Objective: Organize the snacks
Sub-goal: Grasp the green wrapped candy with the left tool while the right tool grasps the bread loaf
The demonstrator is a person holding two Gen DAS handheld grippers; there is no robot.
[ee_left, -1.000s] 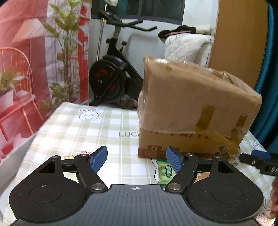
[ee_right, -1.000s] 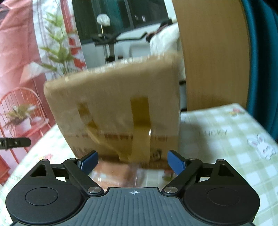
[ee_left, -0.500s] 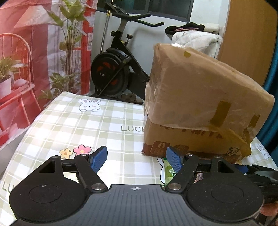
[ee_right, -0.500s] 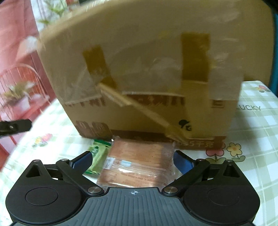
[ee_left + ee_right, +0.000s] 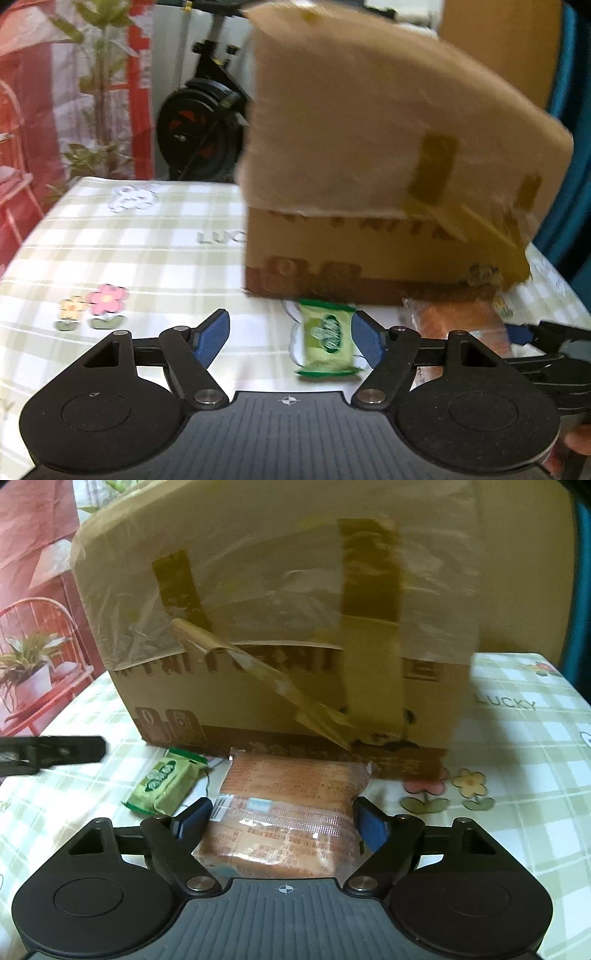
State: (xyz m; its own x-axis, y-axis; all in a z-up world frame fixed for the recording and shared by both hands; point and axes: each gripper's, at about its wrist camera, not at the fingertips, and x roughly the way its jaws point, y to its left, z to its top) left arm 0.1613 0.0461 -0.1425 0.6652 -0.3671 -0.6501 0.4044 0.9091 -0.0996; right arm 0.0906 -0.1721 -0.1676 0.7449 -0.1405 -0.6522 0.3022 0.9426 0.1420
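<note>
Step in hand: approach and pre-grasp, both hands at once. Two snacks lie on the checked, flower-printed surface (image 5: pixel 517 760), just in front of the large brown cardboard box with tape strips and a clear plastic sheet over its upper part (image 5: pixel 280 602).

Right gripper (image 5: pixel 282 818): the fingers straddle the flat orange packet in clear printed wrap (image 5: pixel 288 805). The jaws have just been closing, and the packet is between them. The blue pads sit at the packet's two side edges; the left pad appears to touch the wrap, while on the right the picture does not settle whether there is contact. No firm squeeze or lift is visible, so the packet is judged not yet gripped.

Left gripper (image 5: pixel 290 339): the fingers stand partly open and have just been closing slightly. The small green wrapped snack (image 5: pixel 327 339) lies between them, off centre — close against the right finger, well clear of the left one. Nothing is held. This view is blurred.

What the next move calls for:
- Right: close until both pads press the packet's edges, with light force, since the soft wrap will probably buckle.
- Left: shift so the green snack is centred, then close.
- Both: lift clear of the surface and carry toward the box — whether its top is open cannot be seen from here.
</note>
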